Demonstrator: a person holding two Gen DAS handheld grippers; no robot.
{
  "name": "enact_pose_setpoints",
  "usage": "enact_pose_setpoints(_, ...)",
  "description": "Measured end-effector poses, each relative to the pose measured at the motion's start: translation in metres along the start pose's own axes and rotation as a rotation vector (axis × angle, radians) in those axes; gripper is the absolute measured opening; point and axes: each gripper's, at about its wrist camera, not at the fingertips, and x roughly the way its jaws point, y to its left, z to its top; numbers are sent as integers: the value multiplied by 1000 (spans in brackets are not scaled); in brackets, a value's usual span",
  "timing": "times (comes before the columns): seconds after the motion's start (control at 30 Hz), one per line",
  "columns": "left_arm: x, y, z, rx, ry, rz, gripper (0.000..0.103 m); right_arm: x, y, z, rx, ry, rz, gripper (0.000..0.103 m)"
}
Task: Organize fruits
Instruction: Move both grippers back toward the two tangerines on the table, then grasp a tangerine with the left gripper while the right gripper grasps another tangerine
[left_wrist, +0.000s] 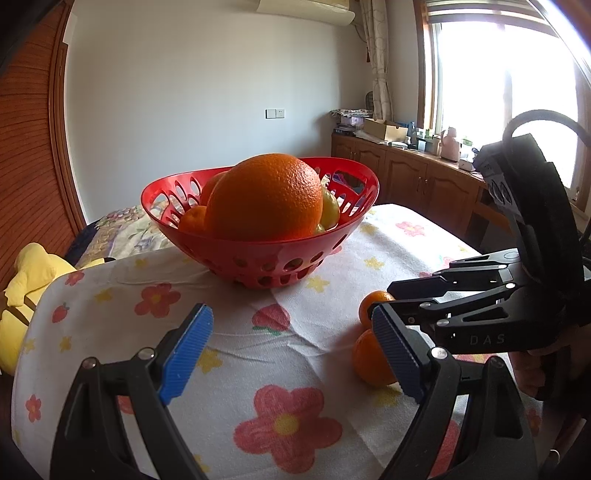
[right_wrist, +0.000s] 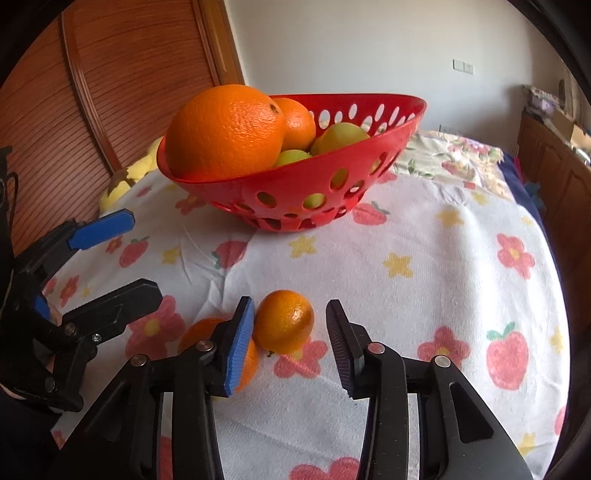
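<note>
I worked over a flower-print cloth (right_wrist: 424, 240) beside a wooden door. The red basket (right_wrist: 295, 184) at twelve o'clock held oranges and green fruit. My right gripper (right_wrist: 291, 343) straddled one mandarin (right_wrist: 283, 321), pads not pressing; a second mandarin (right_wrist: 199, 328) sat half-hidden. My left gripper (left_wrist: 295, 350) gaped empty

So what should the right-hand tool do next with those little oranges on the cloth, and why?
Probably close the right gripper the rest of the way on the small orange mandarin. It lies between the fingers on the flowered white cloth; a gap remains beside one finger. Then lift it toward the red perforated plastic basket.
</note>
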Motion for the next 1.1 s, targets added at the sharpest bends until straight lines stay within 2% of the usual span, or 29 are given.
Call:
enact_pose_setpoints(0.1,0,0,0,4,1,2,89,0,1,0,-2,3,18,32)
enact_pose_setpoints(0.6,9,-27,-2,33,149,-85,88,-32,-12,-18,4,-45,-63,32)
enact_pose_setpoints(0.77,14,-42,-3,70,193,-96,81,-42,-18,-27,15,-51,-77,32)
enact_pose_setpoints(1.1,24,-50,-1,63,238,-107,67,-49,-23,-40,25,-50,-86,32)
